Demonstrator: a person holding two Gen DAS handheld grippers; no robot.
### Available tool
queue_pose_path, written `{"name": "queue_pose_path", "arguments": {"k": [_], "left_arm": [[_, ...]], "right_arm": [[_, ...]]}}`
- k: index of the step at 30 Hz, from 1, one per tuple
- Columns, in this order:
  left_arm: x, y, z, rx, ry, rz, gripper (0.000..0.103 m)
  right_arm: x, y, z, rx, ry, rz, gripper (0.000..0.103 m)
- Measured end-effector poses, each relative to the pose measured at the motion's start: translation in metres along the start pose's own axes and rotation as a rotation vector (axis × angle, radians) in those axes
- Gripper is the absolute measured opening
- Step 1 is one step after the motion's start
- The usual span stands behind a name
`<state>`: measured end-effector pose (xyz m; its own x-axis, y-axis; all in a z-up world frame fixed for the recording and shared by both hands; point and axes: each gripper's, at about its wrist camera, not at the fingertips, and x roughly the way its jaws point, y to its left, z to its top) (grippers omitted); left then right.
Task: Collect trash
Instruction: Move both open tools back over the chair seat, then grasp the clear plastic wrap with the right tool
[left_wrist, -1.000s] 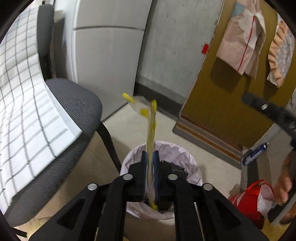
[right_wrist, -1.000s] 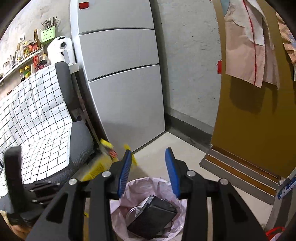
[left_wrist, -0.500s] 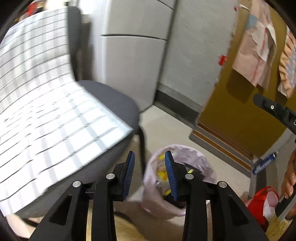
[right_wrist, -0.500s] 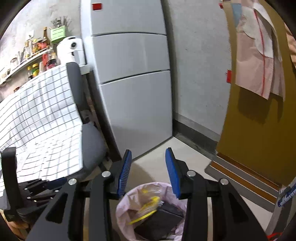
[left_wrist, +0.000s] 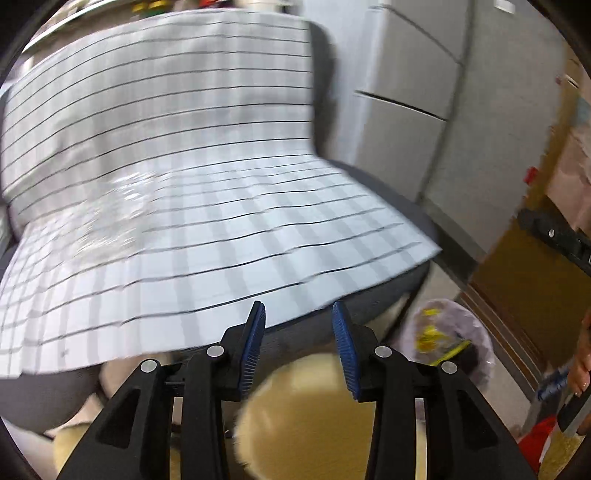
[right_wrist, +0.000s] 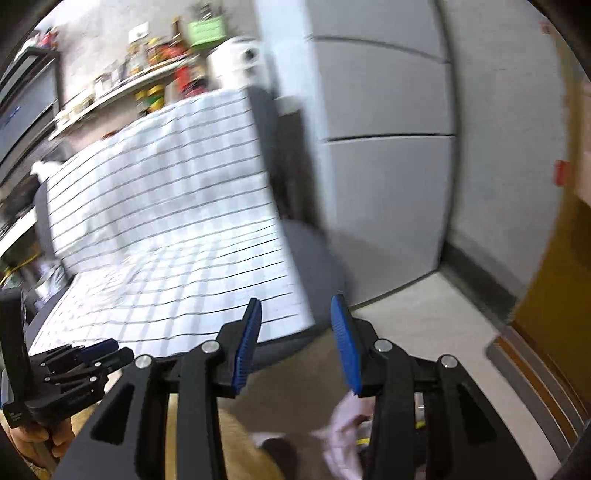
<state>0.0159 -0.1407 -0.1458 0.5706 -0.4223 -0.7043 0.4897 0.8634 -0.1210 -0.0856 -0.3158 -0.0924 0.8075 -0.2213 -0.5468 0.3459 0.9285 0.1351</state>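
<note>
We hold both grippers empty: the left gripper (left_wrist: 298, 347) is opening its fingers, the right gripper (right_wrist: 295, 343) gapes on nothing. The yellow wrapper (left_wrist: 430, 338) lies in the lined bin (left_wrist: 476, 332), beside the chair (left_wrist: 402, 295).

No text, label, brand, number or sign can be read in either view (both are smeared by motion blur). The jars and bottles on the shelf (right_wrist: 122, 88) in the right wrist view carry coloured labels, but their print is too blurred and small to make out. The green holder (right_wrist: 206, 31) above them shows no legible mark. The red tag (right_wrist: 561, 172) on the wall is a plain patch of colour with no lettering to be seen. In the left wrist view, the yellow wrappers in the bin (left_wrist: 452, 341) show no readable print, and the blue marker (left_wrist: 552, 384) at the right edge is too blurred to read.
</note>
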Motion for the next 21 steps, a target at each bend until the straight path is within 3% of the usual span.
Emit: {"name": "queue_pose_path", "arguments": {"k": [5, 13, 16, 21], "left_arm": [[-0.016, 0.066, -0.002, -0.120, -0.028, 0.142, 0.044], [-0.054, 0.154, 0.003, -0.270, -0.089, 0.396, 0.068], [-0.061, 0.175, 0.007, -0.295, -0.089, 0.452, 0.075], [-0.055, 0.202, 0.013, -0.329, -0.074, 0.491, 0.076]], "right_arm": [[0.042, 0.070, 0.006, -0.116, 0.077, 0.146, 0.046], [0.108, 0.171, 0.019, -0.232, 0.165, 0.304, 0.046], [0.130, 0.199, 0.021, -0.253, 0.191, 0.335, 0.046], [0.180, 0.245, 0.023, -0.276, 0.255, 0.345, 0.046]]}}
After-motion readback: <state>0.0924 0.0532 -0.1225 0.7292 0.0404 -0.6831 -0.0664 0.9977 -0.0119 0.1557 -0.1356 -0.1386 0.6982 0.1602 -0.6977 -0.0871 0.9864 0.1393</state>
